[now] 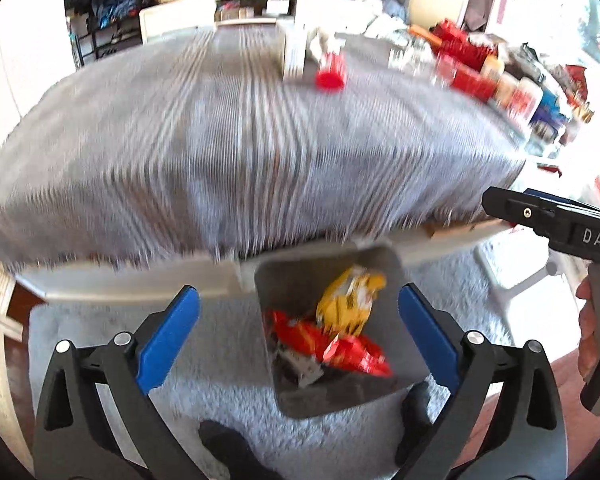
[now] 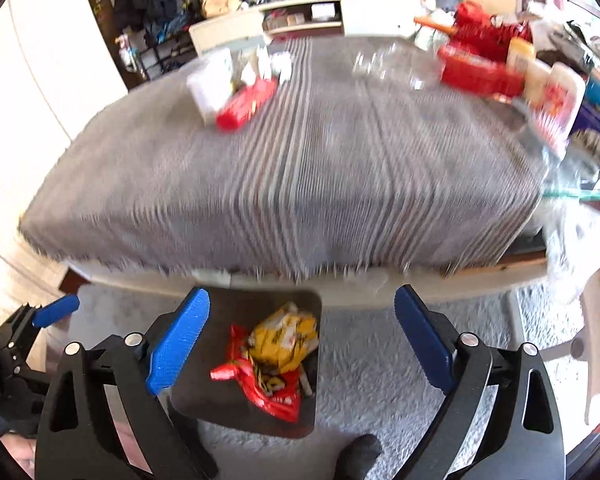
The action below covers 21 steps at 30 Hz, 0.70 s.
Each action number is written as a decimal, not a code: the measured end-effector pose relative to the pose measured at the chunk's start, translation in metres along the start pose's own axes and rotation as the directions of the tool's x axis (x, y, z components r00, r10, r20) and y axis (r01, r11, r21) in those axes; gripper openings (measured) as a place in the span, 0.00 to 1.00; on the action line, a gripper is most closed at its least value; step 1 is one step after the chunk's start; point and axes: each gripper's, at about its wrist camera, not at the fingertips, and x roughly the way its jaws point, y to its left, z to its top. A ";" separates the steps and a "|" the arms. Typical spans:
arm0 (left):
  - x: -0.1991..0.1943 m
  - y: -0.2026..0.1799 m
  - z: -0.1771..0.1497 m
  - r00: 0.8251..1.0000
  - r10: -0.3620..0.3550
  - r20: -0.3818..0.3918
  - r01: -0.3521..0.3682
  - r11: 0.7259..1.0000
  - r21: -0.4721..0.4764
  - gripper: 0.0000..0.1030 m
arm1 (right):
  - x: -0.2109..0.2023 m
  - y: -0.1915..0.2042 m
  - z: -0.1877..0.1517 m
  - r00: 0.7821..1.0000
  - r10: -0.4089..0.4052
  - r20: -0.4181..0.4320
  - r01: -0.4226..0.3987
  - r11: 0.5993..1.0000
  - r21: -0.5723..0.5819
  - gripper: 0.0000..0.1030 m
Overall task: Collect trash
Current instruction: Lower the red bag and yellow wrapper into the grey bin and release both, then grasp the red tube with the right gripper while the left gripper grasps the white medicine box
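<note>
yellow wrapper [image 1: 350, 300] and red wrapper [image 1: 332, 344] piled inside grey bin [image 1: 296, 280] on the pale rug [image 1: 220, 360], just below the table edge. seen between and beyond the spread blue fingers of left gripper [image 1: 299, 336], jaws wide apart, empty. right gripper [image 2: 302, 348] likewise wide apart and empty, above the same bin [image 2: 220, 408], wrappers [image 2: 284, 340] nearer its left finger. beyond, striped grey cloth [image 1: 220, 140] with blurred red container [image 1: 331, 72] lying far across it.
</note>
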 end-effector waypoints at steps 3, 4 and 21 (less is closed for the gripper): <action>-0.002 0.002 0.028 1.000 0.010 0.026 -0.010 1.000 0.002 0.92 | -0.005 0.000 0.029 0.999 0.000 0.032 0.000 1.000 0.002 0.93; -0.002 0.003 0.036 0.999 0.013 0.033 -0.014 1.000 0.002 0.92 | -0.005 0.002 0.037 0.999 -0.004 0.040 0.004 1.000 0.000 0.93; 0.050 0.036 0.156 0.996 0.043 0.075 -0.044 0.999 0.018 0.92 | 0.096 0.030 0.170 0.992 0.124 -0.007 -0.123 0.988 0.089 0.65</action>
